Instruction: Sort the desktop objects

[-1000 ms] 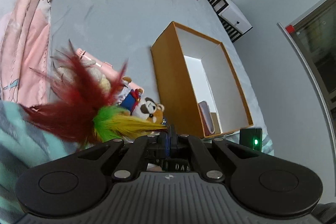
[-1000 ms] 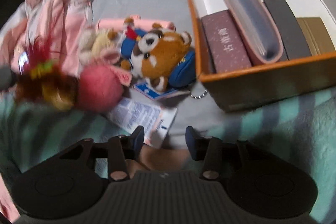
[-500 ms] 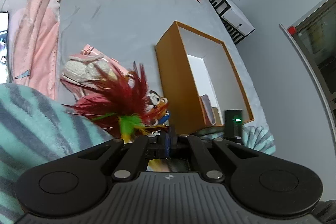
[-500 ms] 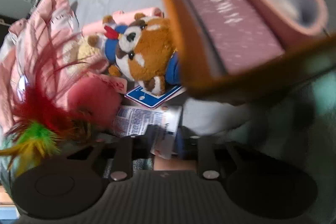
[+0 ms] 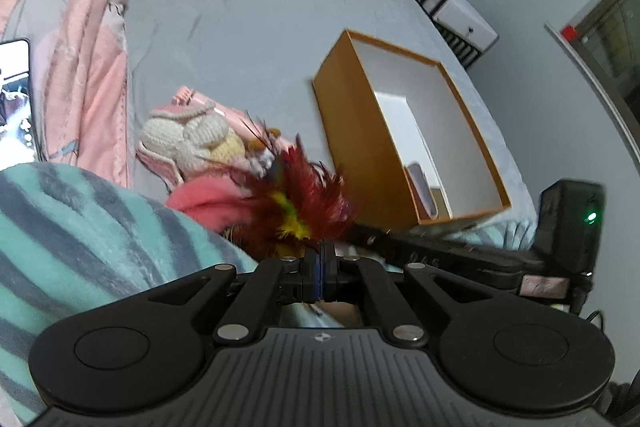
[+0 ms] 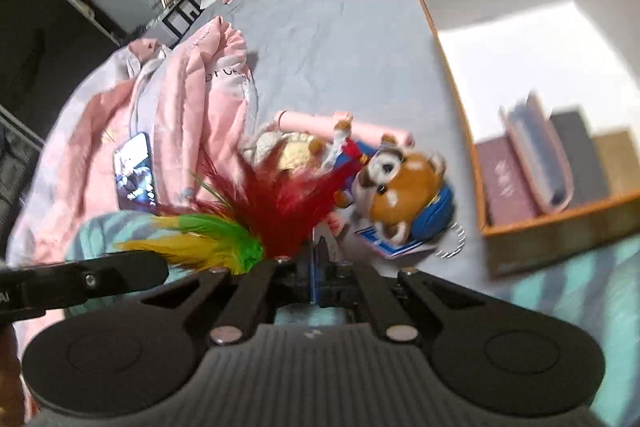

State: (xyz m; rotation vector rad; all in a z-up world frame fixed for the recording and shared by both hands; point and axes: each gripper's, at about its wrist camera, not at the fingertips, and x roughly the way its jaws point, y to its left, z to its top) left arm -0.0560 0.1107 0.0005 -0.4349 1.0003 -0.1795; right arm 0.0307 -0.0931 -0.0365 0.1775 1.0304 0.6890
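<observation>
Feathers (image 5: 308, 195) fan up and away from the left hand-held gripper (image 5: 322, 259), whose jaws are pressed together on the toy's base. The right hand-held gripper (image 6: 318, 263), just beside it, has just been closing and is now shut; whether it pinches the feather toy (image 6: 256, 227) too, I cannot tell. The orange box (image 5: 344, 131) lies ahead and right on the bed (image 5: 240, 27), nearer the right hand.

Far half of orange box (image 5: 404, 131) open; books (image 6: 556, 171) fill near end; plush pile (image 6: 396, 187) crowds left flank.
</observation>
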